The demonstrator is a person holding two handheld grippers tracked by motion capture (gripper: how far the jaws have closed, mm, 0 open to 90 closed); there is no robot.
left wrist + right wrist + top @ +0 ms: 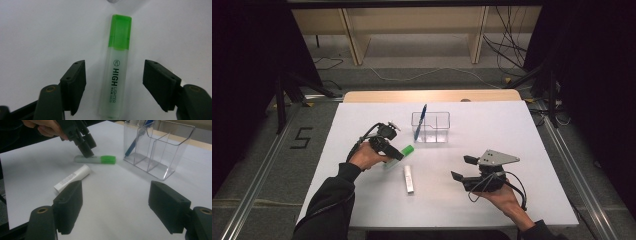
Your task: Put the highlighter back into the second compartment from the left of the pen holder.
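Note:
A highlighter (pixel 117 72) with a green cap and a pale body lies flat on the white table. My left gripper (pixel 115 66) straddles its body, with a gap between each pad and the pen. From above, the same highlighter (pixel 404 151) pokes out from under that gripper (pixel 394 155), left of centre. In the right gripper view the left gripper (pixel 86 150) stands over the pale end of the highlighter (pixel 100 159). My right gripper (pixel 460 168) hovers at the right front, open and holding nothing; its jaws (pixel 115 192) frame bare table.
A white tube (pixel 409 178) lies just in front of the highlighter. A clear plastic holder (pixel 437 127) with compartments stands at the middle back, and a blue pen (pixel 420 121) leans in its left section. The white table (pixel 492 130) ends in a wooden strip at the far edge.

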